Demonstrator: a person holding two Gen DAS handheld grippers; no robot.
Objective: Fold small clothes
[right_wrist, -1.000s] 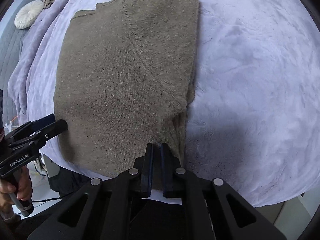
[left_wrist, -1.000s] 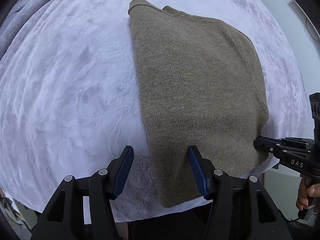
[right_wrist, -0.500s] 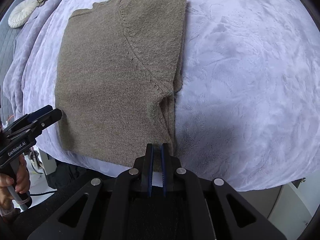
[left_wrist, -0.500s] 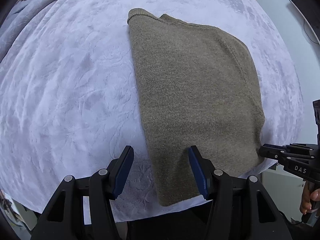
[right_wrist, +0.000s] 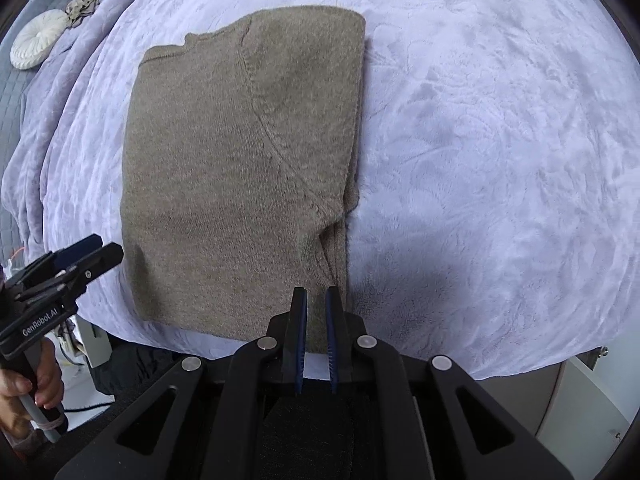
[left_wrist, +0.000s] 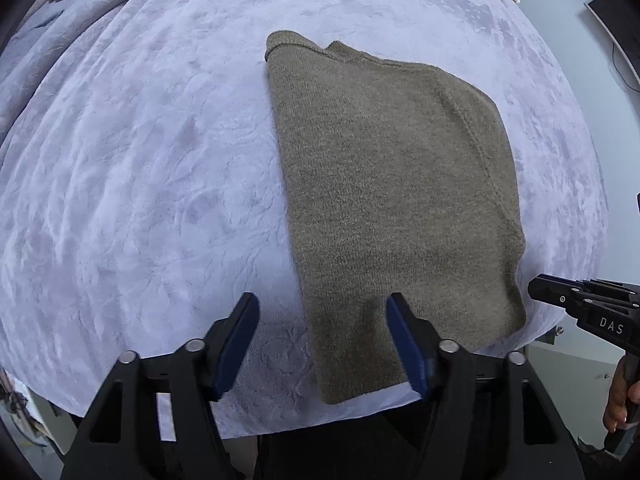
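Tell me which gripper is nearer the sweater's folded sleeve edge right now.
Right. The right gripper hangs just above the near end of that edge of the sweater, nothing between its jaws. The left gripper hovers over the opposite side edge, jaws opening, empty.

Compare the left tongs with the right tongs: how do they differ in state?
The left tongs stand wide, jaws opening, straddling the sweater's near left edge; the right tongs are nearly shut, over its near right corner. Both are black with blue pads, point down and hold nothing.
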